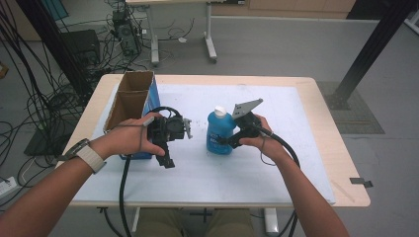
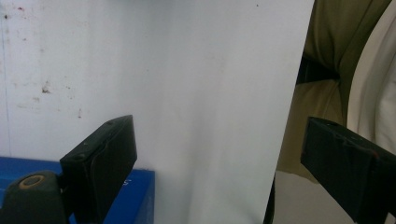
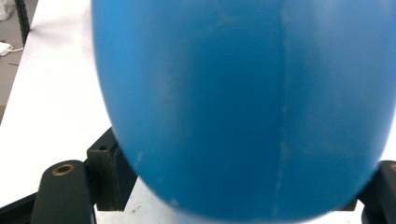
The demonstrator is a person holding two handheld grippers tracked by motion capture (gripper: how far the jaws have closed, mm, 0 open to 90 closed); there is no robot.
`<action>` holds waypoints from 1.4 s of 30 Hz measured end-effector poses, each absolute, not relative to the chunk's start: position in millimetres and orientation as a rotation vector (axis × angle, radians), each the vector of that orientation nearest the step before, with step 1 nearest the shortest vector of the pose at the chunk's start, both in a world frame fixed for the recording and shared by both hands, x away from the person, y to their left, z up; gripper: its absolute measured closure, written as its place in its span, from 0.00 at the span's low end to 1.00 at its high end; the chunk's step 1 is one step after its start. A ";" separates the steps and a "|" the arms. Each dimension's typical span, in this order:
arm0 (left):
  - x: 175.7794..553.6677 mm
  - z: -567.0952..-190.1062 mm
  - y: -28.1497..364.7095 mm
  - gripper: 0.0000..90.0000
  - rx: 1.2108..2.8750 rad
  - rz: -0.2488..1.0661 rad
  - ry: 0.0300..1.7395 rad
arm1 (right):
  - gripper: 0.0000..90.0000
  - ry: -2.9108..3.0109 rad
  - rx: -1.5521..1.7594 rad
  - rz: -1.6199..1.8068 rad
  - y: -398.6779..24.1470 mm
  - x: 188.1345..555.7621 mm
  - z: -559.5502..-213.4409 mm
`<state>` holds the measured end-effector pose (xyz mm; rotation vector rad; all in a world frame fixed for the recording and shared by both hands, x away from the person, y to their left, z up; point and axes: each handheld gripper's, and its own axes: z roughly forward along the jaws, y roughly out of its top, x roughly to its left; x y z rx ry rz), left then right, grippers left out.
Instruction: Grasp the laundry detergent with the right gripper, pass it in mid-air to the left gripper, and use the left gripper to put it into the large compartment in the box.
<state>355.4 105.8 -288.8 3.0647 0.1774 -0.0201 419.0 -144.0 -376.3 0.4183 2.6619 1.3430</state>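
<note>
blue bottle (image 1: 220, 132) with a white cap stands upright near the middle of the tabletop (image 1: 306, 148), on the white sheet that covers most of it. right tool (image 1: 228, 141) is at the bottle's lower side; in the right gripper view the blue body (image 3: 243, 107) sits between its two black jaws and touches them on both sides, so this tool has closed on the bottle. the grey three-cornered plate (image 1: 245, 107) stands above the right hand (image 1: 259, 136).

left tool (image 1: 167, 159) is held by the left hand (image 1: 131, 138), to the left of the bottle and apart from it, jaws pointing down to the sheet. in the left gripper view its jaws are spread wide with nothing between them, only white sheet (image 2: 187, 84) behind.

open cardboard box (image 1: 129, 98) with a blue side stands at the left part of the tabletop, just behind the left hand.
</note>
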 end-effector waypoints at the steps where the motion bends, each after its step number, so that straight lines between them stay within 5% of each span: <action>1: 355.4 -288.8 105.8 0.12 3.064 -0.020 0.178 | 0.25 2.664 0.419 1.339 -144.0 418.9 -376.7; 42: 355.1 -289.7 105.2 0.12 3.067 -0.022 0.179 | 0.32 2.617 0.451 1.396 -143.4 415.2 -388.1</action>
